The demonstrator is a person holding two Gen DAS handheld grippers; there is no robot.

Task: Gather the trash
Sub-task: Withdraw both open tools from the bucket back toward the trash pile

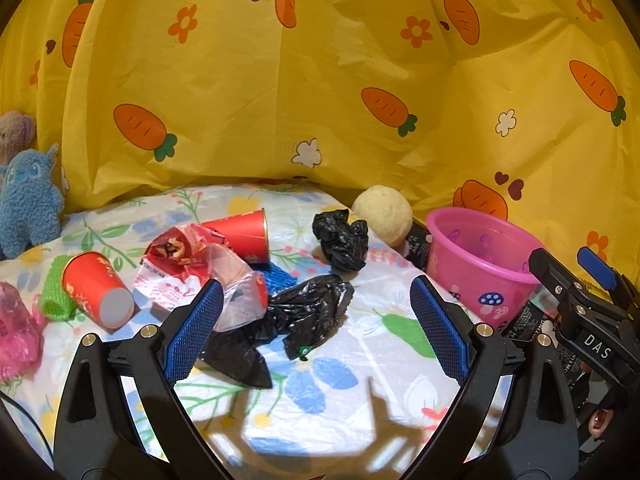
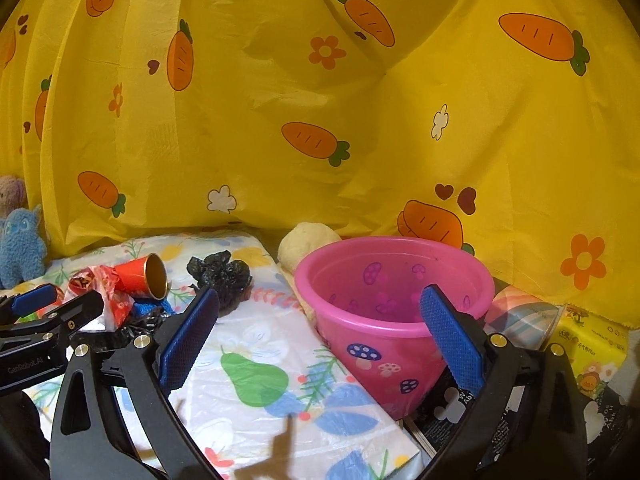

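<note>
Trash lies on the floral cloth in the left wrist view: two tipped red paper cups (image 1: 98, 294) (image 1: 244, 234), a red-and-white wrapper (image 1: 176, 256), a clear plastic bag (image 1: 236, 292), a crumpled black bag (image 1: 342, 242) and a flatter black bag (image 1: 304, 316). My left gripper (image 1: 318, 330) is open, and the flat black bag lies on the cloth between its fingers, untouched by the pads. A pink bucket (image 2: 400, 246) with mushroom prints stands at the right. My right gripper (image 2: 320, 336) is open and holds nothing, its right pad (image 2: 452, 336) in front of the bucket's wall.
A blue plush toy (image 1: 30, 200) sits at the far left and a beige ball (image 1: 384, 214) behind the bucket. A pink bag (image 1: 16, 328), green mesh (image 1: 56, 296) and blue mesh (image 1: 282, 278) lie among the trash. Yellow carrot sheeting (image 1: 320, 80) closes the back. A tissue pack (image 2: 592, 348) lies right.
</note>
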